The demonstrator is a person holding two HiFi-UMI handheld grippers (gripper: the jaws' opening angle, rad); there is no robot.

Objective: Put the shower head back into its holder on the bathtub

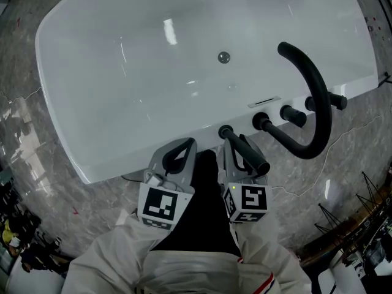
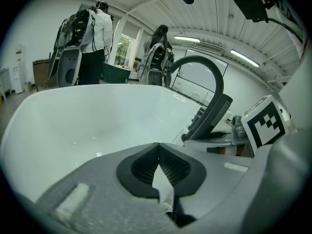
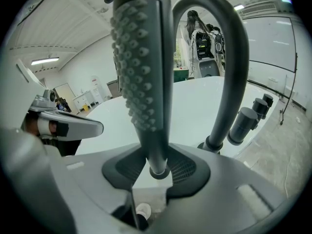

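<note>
Right hand-held gripper (image 3: 158,165) is clamped on the lower end of the shower head (image 3: 141,67), which stands upright between its jaws with the nubbed spray face turned to the left in that gripper's view. Left hand-held gripper (image 2: 158,164) has its jaws pressed together with nothing between them, and it hovers just left of the right one at the near rim of the bathtub (image 1: 61,103).

In the head view, the shower head sits above that near rim, just right of and nearer than a round black socket (image 1: 226,130). I take this socket to be the holder. The shower head does not look seated in it. Farther right along the rim stand the knobs (image 1: 293,115) and the tall arched spout (image 1: 321,103).

The shower head looks like a slim, stiff, matte black stick, probably light but top-heavy when held this low. Its shaft seems smooth, so it could twist or slide in the jaws, while the nubs look softer and are best left alone. The plain shaft below the nubs is the sensible place to hold it. A grip slightly higher up would leave more of the tail free to enter the socket. No hose is visible, so I cannot judge how much one might pull on it.
</note>
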